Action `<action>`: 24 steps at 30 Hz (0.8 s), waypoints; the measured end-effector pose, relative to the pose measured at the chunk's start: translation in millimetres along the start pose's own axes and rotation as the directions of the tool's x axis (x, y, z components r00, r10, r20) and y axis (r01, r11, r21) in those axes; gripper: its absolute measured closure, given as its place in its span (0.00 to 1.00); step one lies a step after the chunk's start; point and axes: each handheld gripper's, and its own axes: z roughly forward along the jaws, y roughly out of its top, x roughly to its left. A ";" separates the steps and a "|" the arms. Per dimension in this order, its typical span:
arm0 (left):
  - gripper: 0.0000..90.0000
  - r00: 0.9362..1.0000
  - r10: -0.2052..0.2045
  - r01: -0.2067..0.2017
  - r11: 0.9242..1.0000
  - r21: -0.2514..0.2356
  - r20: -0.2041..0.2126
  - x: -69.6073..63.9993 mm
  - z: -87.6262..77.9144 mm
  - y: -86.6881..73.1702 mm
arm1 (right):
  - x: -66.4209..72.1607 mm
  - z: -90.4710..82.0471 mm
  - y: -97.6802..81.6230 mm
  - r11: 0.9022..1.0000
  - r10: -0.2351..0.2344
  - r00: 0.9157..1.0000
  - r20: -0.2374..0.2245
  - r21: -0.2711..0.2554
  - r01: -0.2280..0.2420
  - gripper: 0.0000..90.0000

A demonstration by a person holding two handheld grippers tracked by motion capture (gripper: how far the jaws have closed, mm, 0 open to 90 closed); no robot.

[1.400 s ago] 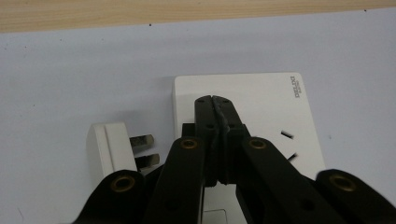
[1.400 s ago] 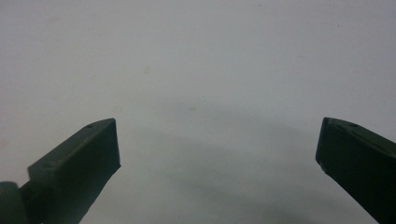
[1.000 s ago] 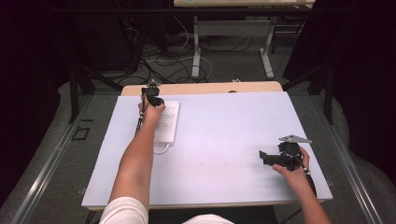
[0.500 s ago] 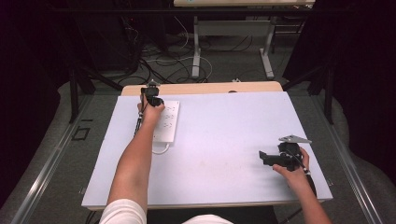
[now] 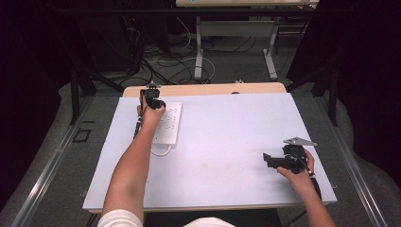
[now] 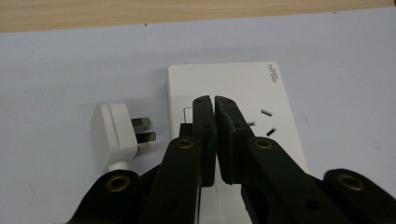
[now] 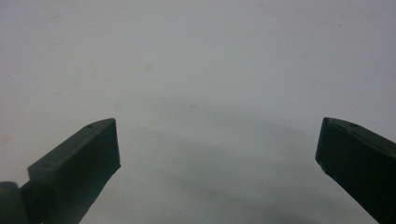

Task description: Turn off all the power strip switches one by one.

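A white power strip [image 5: 168, 126] lies flat at the far left of the white table top [image 5: 227, 127]. My left gripper [image 5: 155, 101] hovers over its far end. In the left gripper view the gripper [image 6: 215, 100] is shut, with only a thin slit between the jaws, which have just eased apart slightly, and nothing between them. The strip [image 6: 261, 86] with its dark socket slots lies under the tips. A white three-pin plug [image 6: 114, 133] rests on the table just left of the strip. My right gripper [image 5: 266, 159] sits at the near right, open and empty [image 7: 217, 144], over bare white surface.
A white cable [image 5: 161, 152] loops out from the near end of the strip. A strip of wooden table edge [image 5: 203, 89] shows beyond the white sheet. Farther back are desk legs and loose cables on the floor [image 5: 189, 61].
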 end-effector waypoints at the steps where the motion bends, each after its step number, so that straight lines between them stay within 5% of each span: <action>1: 0.96 1.000 0.005 -0.005 1.000 -0.007 0.009 -0.1 -1.5 -1.0 | 0.1 -0.2 0.1 1.000 0.001 1.000 -0.001 -0.001 -0.001 0.00; 15: 0.73 0.995 0.050 -0.047 0.998 -0.029 0.086 -8.1 -31.6 -20.0 | 0.1 0.7 0.5 1.000 -0.019 1.000 -0.012 -0.002 0.019 0.00; 24: 0.49 0.984 0.077 -0.068 0.996 -0.059 0.162 -6.5 -52.5 -38.2 | 2.3 -0.4 1.4 1.000 -0.017 1.000 -0.015 -0.005 0.017 0.00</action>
